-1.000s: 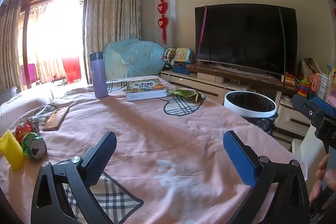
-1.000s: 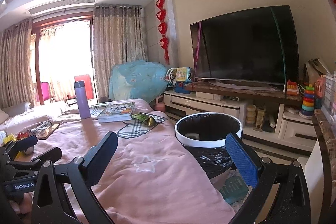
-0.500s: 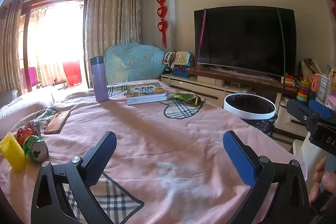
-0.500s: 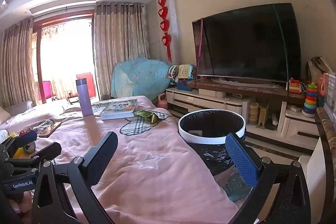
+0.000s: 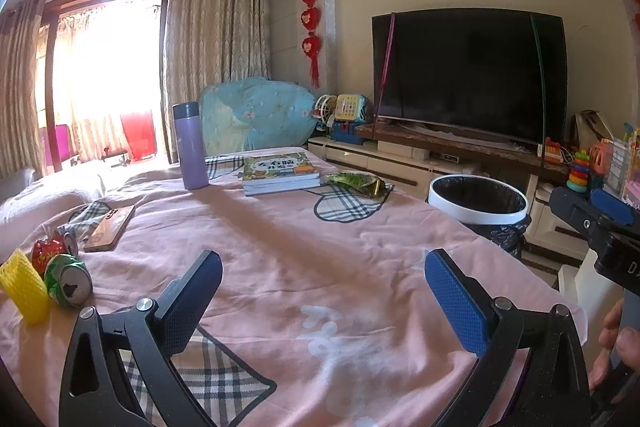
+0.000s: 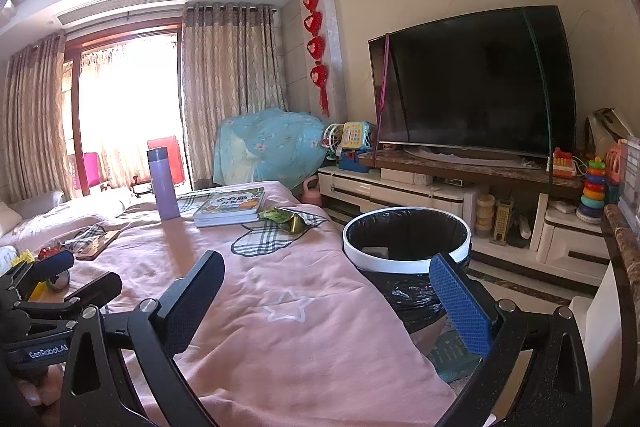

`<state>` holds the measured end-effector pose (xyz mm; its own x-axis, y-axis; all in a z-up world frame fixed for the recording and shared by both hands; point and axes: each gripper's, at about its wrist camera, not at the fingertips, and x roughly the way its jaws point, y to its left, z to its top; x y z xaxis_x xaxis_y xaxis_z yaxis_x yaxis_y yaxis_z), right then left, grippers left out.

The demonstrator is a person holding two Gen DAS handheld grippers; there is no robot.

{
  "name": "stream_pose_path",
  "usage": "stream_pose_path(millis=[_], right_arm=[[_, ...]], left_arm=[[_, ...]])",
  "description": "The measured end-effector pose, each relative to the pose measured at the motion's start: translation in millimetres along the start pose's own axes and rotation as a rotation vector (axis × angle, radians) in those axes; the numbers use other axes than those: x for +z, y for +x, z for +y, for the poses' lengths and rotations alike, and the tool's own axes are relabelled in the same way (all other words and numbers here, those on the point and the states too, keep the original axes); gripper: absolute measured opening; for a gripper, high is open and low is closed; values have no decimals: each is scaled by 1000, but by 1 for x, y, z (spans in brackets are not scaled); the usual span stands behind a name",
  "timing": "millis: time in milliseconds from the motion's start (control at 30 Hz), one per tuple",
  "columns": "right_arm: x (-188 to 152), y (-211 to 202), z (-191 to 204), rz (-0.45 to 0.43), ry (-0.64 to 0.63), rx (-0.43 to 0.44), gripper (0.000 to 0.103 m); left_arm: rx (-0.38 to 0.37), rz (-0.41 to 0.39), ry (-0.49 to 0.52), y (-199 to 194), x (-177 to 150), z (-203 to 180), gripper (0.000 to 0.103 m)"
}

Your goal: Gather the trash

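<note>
A crushed green can (image 5: 68,279), a crushed red can (image 5: 50,251) and a yellow foam net (image 5: 24,290) lie at the left of the pink-covered table (image 5: 320,267). A green and gold snack wrapper (image 5: 356,183) lies at the far side by the books; it also shows in the right wrist view (image 6: 286,219). A white-rimmed trash bin (image 6: 406,241) with a black liner stands beside the table, also in the left wrist view (image 5: 478,201). My left gripper (image 5: 322,285) is open and empty above the table. My right gripper (image 6: 326,285) is open and empty near the bin.
A purple flask (image 5: 190,147), a stack of books (image 5: 280,173) and a phone (image 5: 110,229) are on the table. A TV (image 5: 468,75) on a low cabinet stands behind the bin, with toys (image 6: 594,187) on the right.
Both views have drifted slightly; the right gripper has moved a little closer to the bin. Both grippers stay open and empty.
</note>
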<state>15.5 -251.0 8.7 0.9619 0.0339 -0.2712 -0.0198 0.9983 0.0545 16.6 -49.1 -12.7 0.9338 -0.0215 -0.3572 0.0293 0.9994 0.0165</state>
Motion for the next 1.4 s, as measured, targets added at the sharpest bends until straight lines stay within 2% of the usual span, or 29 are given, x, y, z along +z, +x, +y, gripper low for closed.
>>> stream_pose_path(millis=[1400], right_arm=[[-1, 3, 2, 14, 7, 23, 103]], left_arm=[[-10, 10, 4, 6, 0, -2, 102]])
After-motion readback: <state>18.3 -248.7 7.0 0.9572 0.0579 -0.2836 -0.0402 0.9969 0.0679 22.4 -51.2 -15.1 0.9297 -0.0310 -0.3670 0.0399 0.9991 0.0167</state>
